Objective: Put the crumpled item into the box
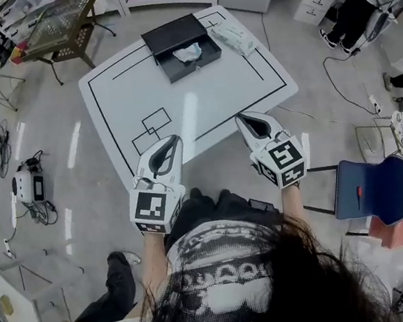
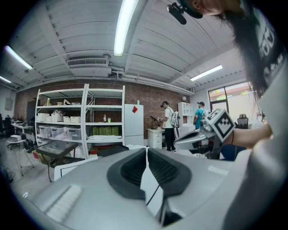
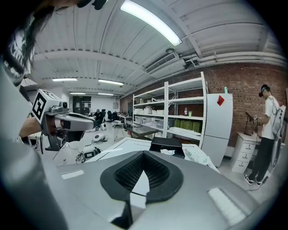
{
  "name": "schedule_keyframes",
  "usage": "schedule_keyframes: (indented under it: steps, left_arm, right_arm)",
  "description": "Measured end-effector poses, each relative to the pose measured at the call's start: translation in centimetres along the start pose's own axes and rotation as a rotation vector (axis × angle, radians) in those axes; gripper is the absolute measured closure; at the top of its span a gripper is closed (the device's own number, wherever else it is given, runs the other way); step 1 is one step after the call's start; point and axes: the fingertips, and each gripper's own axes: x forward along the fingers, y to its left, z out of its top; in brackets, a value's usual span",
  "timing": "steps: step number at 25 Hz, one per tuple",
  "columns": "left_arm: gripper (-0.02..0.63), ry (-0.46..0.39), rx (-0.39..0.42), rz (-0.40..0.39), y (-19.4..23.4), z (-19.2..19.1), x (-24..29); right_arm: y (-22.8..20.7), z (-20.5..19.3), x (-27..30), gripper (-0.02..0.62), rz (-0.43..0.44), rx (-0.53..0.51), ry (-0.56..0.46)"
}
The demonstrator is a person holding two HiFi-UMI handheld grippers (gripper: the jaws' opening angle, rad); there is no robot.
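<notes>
At the far side of the tabletop (image 1: 200, 97) I see the open black box (image 1: 192, 67) with the crumpled item (image 1: 188, 53) lying inside and a wrapped pack (image 1: 235, 38) just beside it. Nearer me, the left gripper (image 1: 175, 139) and right gripper (image 1: 241, 118) both hold their jaws pressed together on nothing

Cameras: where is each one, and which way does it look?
Head view: on the head, looking steeply down at table, left tool, right tool, hair.
Left gripper view: on left tool, facing shelves; right tool shows.
Right gripper view: on right tool, facing black box; left tool shows.
Head and right gripper views share the box.
</notes>
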Motion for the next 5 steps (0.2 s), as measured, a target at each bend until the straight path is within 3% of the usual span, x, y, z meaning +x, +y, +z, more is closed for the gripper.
schedule_keyframes:
  steps: [5]
  left_arm:
    - [0.606, 0.001, -0.002, 0.004, 1.06, -0.12, 0.17]
  right_arm:
    - [0.11, 0.31, 0.98, 0.594, 0.001, 0.0, 0.002]
